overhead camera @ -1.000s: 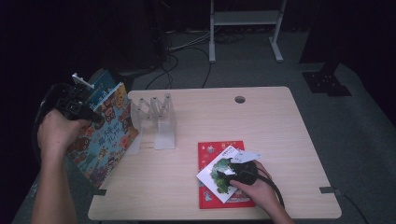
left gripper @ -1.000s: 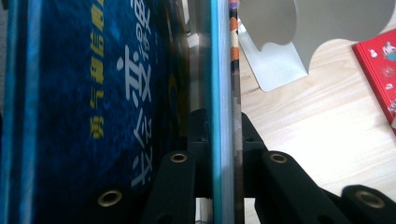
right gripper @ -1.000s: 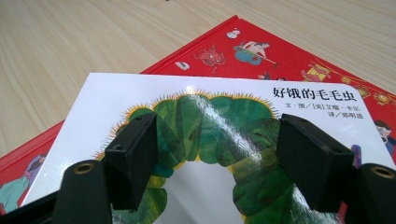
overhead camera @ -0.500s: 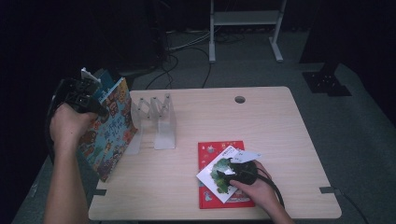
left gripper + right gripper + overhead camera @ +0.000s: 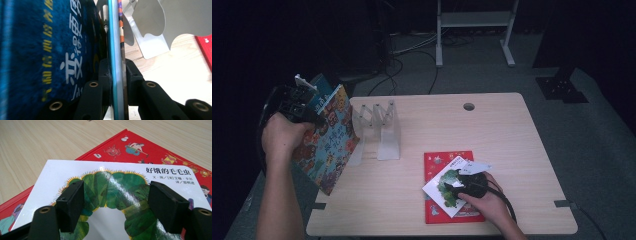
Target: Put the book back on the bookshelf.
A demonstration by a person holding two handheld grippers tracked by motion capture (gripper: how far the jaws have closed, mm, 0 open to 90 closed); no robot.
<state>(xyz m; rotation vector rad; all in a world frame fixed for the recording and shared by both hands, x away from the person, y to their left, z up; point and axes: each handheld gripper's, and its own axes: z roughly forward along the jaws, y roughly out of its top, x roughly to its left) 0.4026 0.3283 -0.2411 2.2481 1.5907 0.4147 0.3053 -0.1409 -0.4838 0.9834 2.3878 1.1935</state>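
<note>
The left claw [image 5: 307,114] is clenched on the edge of a colourful picture book [image 5: 328,145], lifted upright at the table's [image 5: 512,130] left edge just beside the clear file rack [image 5: 379,131], probably so it can slot in on edge. The right claw [image 5: 117,202] rests spread wide, gripping nothing, over a white caterpillar book [image 5: 75,173] lying atop a red book [image 5: 155,150].

In my left hand-held gripper [image 5: 117,72] view the blue book [image 5: 45,57] is blurred and cut off at the left edge. My white book [image 5: 451,187] hides much of the red book [image 5: 438,161], and my right hand [image 5: 489,202] covers its near corner.
</note>
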